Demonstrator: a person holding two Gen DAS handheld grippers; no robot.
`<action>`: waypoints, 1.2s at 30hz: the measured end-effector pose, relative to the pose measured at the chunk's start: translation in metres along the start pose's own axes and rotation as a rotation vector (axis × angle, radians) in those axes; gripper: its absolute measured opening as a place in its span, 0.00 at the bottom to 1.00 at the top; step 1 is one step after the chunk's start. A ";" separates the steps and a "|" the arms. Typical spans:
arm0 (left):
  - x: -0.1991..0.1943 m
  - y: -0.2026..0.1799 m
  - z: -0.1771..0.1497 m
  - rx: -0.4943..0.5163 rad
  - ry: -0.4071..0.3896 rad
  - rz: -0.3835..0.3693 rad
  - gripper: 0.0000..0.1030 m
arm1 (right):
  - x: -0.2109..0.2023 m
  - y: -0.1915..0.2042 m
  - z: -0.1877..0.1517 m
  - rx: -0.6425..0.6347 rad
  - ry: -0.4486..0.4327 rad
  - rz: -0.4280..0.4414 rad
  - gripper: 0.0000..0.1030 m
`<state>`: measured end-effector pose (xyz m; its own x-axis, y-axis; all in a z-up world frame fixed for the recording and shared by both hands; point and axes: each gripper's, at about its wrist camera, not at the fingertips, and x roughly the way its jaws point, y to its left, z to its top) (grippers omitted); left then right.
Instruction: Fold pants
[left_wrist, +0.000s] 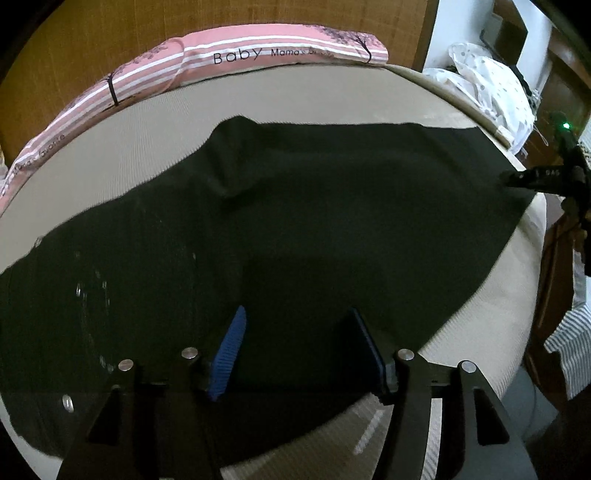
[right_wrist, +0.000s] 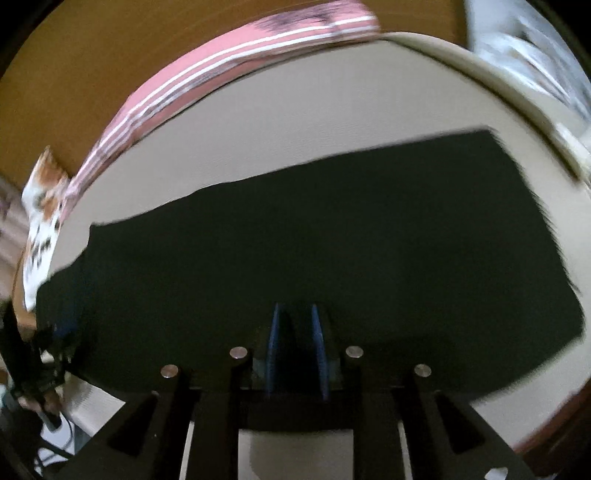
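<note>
Your left gripper (left_wrist: 299, 350) hangs released, jaws wide, over the near edge of the dark pants (left_wrist: 314, 206), which lie spread flat on the beige mattress (left_wrist: 295, 96). Your right gripper (right_wrist: 297, 350) stands slightly parted, gripping nothing. Judging by this, most folding remains ahead.
</note>
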<state>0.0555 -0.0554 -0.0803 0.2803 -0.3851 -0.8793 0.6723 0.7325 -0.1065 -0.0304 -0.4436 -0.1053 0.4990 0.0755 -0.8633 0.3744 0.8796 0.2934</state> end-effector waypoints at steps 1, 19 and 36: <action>-0.002 -0.001 -0.004 -0.014 0.001 -0.002 0.58 | -0.008 -0.013 -0.004 0.033 -0.014 -0.008 0.18; -0.014 -0.033 0.009 -0.070 -0.049 -0.042 0.58 | -0.067 -0.171 -0.060 0.549 -0.189 0.068 0.25; 0.016 -0.058 0.010 -0.052 -0.038 -0.069 0.59 | -0.059 -0.184 -0.039 0.602 -0.283 0.133 0.09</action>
<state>0.0282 -0.1096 -0.0834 0.2609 -0.4565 -0.8506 0.6546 0.7313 -0.1917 -0.1592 -0.5917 -0.1242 0.7252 -0.0328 -0.6877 0.6251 0.4502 0.6377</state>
